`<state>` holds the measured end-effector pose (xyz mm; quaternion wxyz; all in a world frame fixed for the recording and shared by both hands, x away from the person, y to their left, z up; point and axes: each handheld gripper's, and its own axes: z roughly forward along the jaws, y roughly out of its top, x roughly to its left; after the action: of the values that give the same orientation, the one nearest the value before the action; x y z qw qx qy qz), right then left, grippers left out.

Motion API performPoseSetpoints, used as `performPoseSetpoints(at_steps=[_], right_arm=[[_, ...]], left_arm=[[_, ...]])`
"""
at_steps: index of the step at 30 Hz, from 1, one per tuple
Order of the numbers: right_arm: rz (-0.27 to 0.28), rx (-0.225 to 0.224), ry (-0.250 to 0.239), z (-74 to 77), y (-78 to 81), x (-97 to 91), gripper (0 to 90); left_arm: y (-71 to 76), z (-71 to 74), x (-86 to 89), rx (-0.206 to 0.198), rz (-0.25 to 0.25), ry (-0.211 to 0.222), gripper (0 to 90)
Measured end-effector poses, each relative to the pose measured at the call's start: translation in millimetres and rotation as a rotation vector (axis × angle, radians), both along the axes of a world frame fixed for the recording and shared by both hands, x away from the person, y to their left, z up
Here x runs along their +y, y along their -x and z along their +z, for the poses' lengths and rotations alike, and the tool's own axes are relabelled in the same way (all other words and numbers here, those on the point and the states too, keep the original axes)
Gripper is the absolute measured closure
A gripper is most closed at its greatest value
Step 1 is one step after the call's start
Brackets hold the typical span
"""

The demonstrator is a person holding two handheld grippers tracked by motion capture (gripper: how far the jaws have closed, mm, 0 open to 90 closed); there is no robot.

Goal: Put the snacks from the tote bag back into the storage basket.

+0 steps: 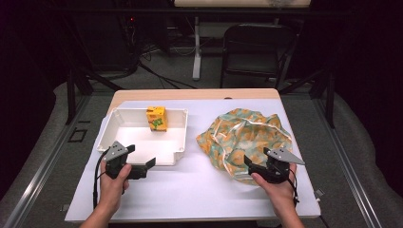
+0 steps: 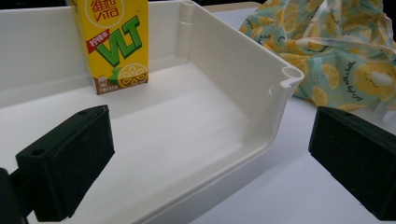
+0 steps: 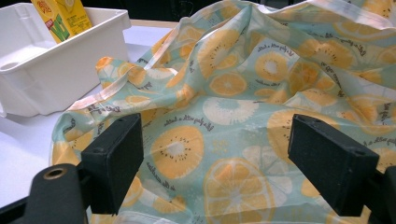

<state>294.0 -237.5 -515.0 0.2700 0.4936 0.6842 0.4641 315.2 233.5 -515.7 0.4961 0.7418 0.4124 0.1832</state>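
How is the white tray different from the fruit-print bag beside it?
The white tray is rigid, plain and box-shaped; the fruit-print bag is soft, crumpled and covered with citrus slices. The tray stands open with a yellow drink carton upright inside; the bag lies in a heap, its contents hidden. Both rest on the white table.

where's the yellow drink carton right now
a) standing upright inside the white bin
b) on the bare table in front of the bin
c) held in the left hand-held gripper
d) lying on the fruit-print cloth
a: the carton stands upright on the floor of the white bin, near its far wall, while the left hand-held gripper is open at the bin's near edge, holding nothing, and the cloth lies apart to the right.
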Motion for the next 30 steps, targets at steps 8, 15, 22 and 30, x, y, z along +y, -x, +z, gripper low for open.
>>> performPoseSetpoints(at_steps=[8,15,22,30], right_arm=[[-0.001,0.000,0.001,-0.1,0.0,0.1,17.7],[-0.004,-0.003,0.000,-0.5,0.0,0.9,17.7],[-0.001,-0.001,0.004,-0.2,0.5,0.5,17.6],[-0.011,-0.005,-0.006,0.5,3.3,-6.0,17.5]], left_arm=[[9.9,2.1,20.3,0.010,0.010,0.053,0.2],[17.4,0.5,37.3,0.005,0.032,0.058,0.2],[22.9,-0.3,48.1,-0.002,0.042,0.049,0.2],[26.2,-4.3,55.5,0.002,0.045,0.035,0.2]])
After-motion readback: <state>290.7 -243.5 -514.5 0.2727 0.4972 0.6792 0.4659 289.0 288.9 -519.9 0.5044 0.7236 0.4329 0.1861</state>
